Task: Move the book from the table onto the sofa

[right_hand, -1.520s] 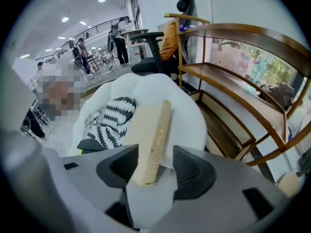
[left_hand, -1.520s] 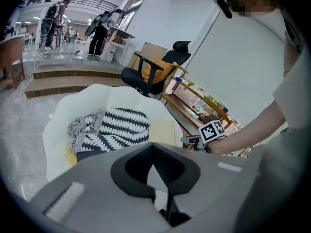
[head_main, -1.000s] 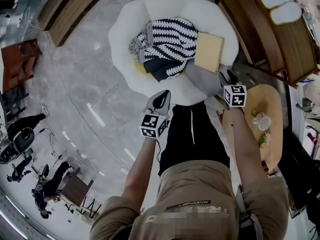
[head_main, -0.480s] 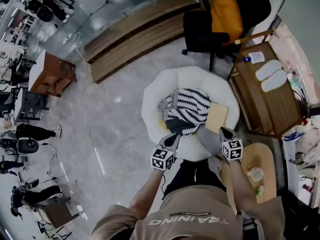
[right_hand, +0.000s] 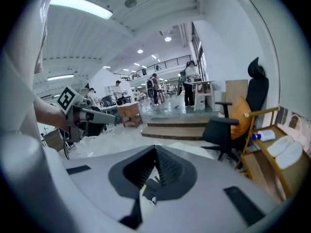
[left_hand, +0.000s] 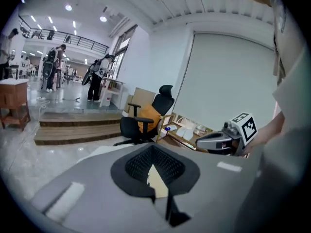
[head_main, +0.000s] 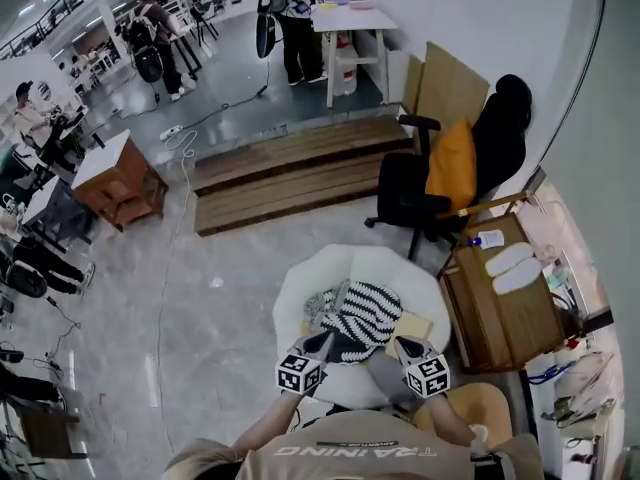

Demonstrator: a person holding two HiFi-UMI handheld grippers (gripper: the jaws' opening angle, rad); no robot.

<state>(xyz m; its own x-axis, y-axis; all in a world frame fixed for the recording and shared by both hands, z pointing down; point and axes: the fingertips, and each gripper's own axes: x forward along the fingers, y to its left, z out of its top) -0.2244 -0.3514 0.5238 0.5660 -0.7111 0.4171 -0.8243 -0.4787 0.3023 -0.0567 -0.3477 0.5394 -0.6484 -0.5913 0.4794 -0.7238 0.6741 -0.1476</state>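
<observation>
While the book (head_main: 413, 325) lies flat on the white sofa (head_main: 385, 265) beside the striped throw (head_main: 368, 310), the left tongs (head_main: 321, 342) and right tongs (head_main: 401, 346) hang near it, jaws together, holding nothing. It looks stiff and light, best pinched at a free edge.

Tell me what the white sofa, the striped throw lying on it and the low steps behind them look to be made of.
Sofa: probably soft, matte white fabric, judging by its rounded, puffy rim.
Throw: likely knit or woven cloth; it lies crumpled, with black and white stripes.
Steps: wood, shown by long brown planks with visible seams and little shine.
</observation>
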